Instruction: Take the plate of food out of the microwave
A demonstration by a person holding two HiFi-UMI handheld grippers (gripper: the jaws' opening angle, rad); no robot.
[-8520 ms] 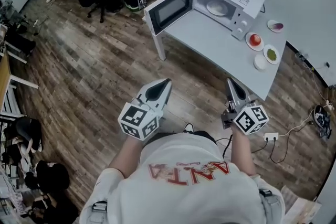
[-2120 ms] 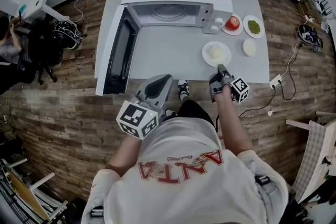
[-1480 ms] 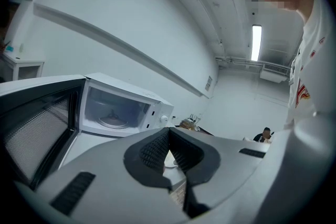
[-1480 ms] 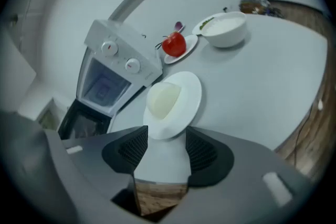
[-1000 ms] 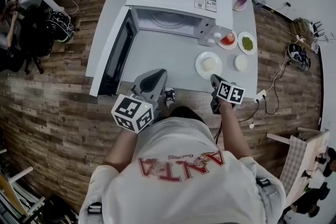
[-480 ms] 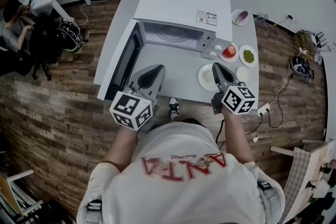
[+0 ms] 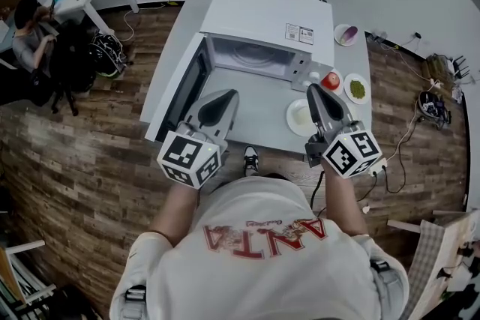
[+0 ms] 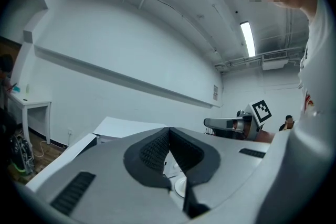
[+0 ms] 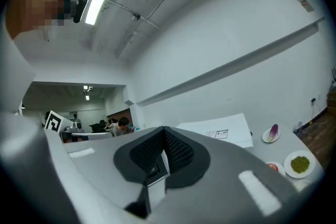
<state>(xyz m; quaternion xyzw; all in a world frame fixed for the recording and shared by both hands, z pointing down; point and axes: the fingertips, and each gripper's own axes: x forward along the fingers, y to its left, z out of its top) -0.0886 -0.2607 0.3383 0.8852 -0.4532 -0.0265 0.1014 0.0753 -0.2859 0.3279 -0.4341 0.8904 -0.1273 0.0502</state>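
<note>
The plate of food (image 7: 297, 116) sits on the worktop (image 7: 255, 105), outside the open microwave (image 7: 262, 19). The left hand-held gripper (image 7: 225, 94) and right hand-held gripper (image 7: 315, 89) hover level, both closed and empty. Removal looks done; closing the door (image 7: 184, 86) would likely come next.

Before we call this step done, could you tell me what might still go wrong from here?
The microwave door stands wide open at the table's left edge; a hip or the left tongs could catch it. The plate of food sits on the table, partly hidden under the right tongs; a careless drop could knock it.
</note>
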